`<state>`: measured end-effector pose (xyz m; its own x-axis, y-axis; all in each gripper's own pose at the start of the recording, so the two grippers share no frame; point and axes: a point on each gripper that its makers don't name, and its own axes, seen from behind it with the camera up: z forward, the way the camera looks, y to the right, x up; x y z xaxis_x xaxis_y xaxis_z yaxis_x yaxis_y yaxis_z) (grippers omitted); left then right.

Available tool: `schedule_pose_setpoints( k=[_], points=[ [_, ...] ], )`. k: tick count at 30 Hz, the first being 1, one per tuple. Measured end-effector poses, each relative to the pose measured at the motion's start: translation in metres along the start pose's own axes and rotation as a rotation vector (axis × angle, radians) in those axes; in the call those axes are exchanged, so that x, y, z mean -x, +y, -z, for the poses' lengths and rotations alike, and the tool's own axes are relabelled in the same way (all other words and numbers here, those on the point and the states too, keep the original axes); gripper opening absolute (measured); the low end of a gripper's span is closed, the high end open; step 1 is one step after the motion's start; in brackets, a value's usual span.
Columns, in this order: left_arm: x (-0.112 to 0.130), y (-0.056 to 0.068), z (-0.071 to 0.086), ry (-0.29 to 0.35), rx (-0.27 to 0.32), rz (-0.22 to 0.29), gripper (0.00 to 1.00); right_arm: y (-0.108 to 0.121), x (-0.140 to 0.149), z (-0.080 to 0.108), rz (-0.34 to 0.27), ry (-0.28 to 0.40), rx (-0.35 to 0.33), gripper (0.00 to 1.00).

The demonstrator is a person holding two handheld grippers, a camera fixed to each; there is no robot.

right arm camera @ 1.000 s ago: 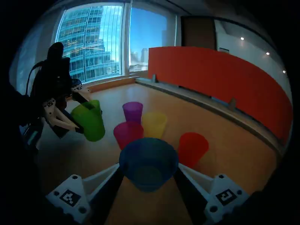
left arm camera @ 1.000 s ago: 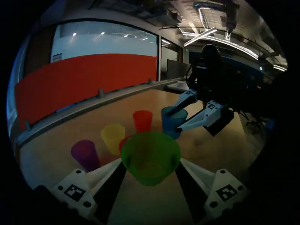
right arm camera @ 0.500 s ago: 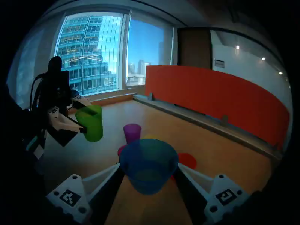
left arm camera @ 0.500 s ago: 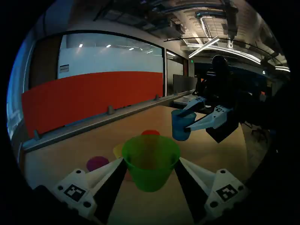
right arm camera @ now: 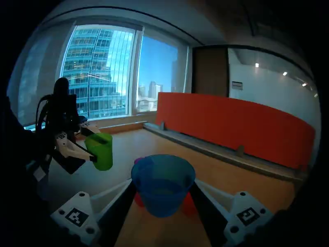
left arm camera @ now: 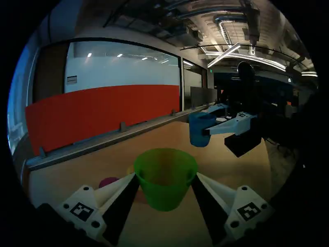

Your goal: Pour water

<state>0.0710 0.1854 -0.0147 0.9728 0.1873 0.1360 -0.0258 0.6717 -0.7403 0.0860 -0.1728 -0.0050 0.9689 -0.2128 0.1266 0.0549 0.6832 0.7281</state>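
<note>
In the left gripper view my left gripper (left arm camera: 165, 176) is shut on a translucent green cup (left arm camera: 165, 190), held upright above the wooden table (left arm camera: 103, 160). Farther off to the right, my right gripper (left arm camera: 204, 122) holds a blue cup (left arm camera: 199, 132) in the air. In the right gripper view my right gripper (right arm camera: 163, 182) is shut on that blue cup (right arm camera: 163, 193), upright, with a pale liquid level showing inside. To the left, the left gripper (right arm camera: 95, 147) carries the green cup (right arm camera: 101, 152). A dark-clothed person stands behind each far gripper.
Other cups stand on the table low behind the held ones: a purple one (left arm camera: 107, 182), a magenta one (right arm camera: 138, 200) and a red one (right arm camera: 188, 204). A long orange partition (left arm camera: 103, 111) runs along the table's far edge. Large windows (right arm camera: 98, 78) lie behind.
Both grippers have risen with their cups. The cups standing on the table have sunk low in both views and are now mostly hidden behind the held cups.
</note>
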Motion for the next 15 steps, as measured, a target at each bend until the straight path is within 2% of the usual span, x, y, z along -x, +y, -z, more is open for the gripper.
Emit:
schedule_pose_setpoints(
  k=[15],
  points=[
    [-0.008, -0.003, 0.002, 0.021, 0.001, 0.009, 0.85, 0.000, -0.037, -0.002, 0.000, 0.106, 0.015, 0.89]
  ],
)
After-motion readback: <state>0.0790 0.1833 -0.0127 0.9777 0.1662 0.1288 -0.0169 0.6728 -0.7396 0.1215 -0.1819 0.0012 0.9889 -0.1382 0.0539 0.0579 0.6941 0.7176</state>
